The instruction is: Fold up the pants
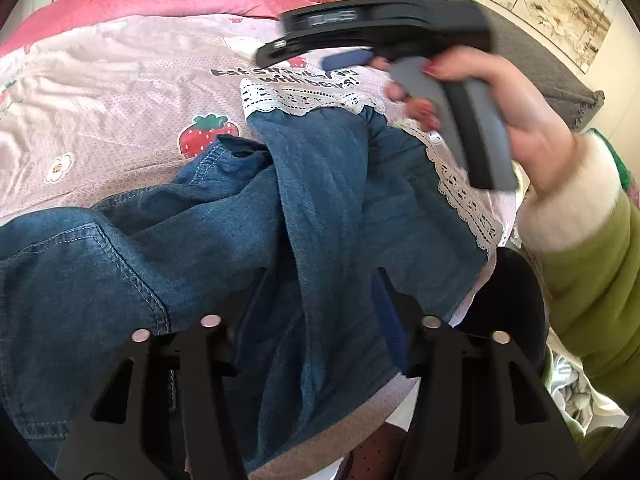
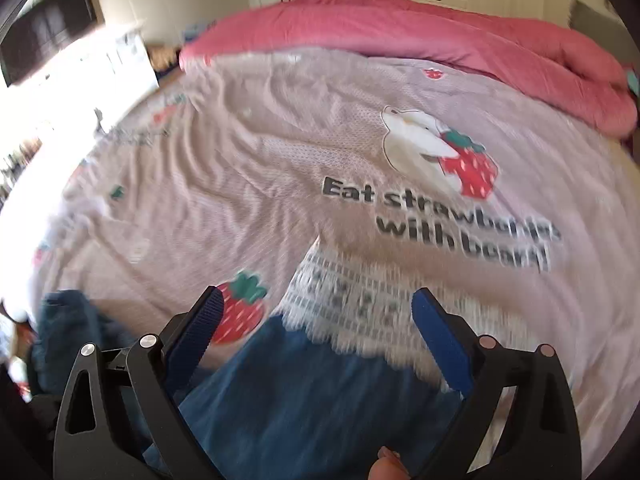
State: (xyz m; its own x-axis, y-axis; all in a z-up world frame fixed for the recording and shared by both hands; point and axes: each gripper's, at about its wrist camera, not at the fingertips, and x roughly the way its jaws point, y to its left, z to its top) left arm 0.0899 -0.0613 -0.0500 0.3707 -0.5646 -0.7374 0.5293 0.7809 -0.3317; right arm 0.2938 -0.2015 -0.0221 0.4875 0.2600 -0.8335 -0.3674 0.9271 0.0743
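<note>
The left gripper (image 1: 316, 320) has its jaws spread, denim lying between them, grip uncertain. The right gripper (image 2: 316, 332) hovers wide open and empty above the pants (image 1: 304, 208), crumpled on the bed (image 2: 240, 152), likely to straighten the lace hem (image 2: 360, 296).

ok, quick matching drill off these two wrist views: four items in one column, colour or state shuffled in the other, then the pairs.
Items
1. pants
2. lace trim
3. folded quilt
4. right gripper

Colour or state
A. white, along the hem of the denim
B. open, with nothing between the blue pads
C. blue denim, lying rumpled on the bedspread
D. red-pink, bunched at the far end of the bed

Pairs: 1-C, 2-A, 3-D, 4-B
</note>
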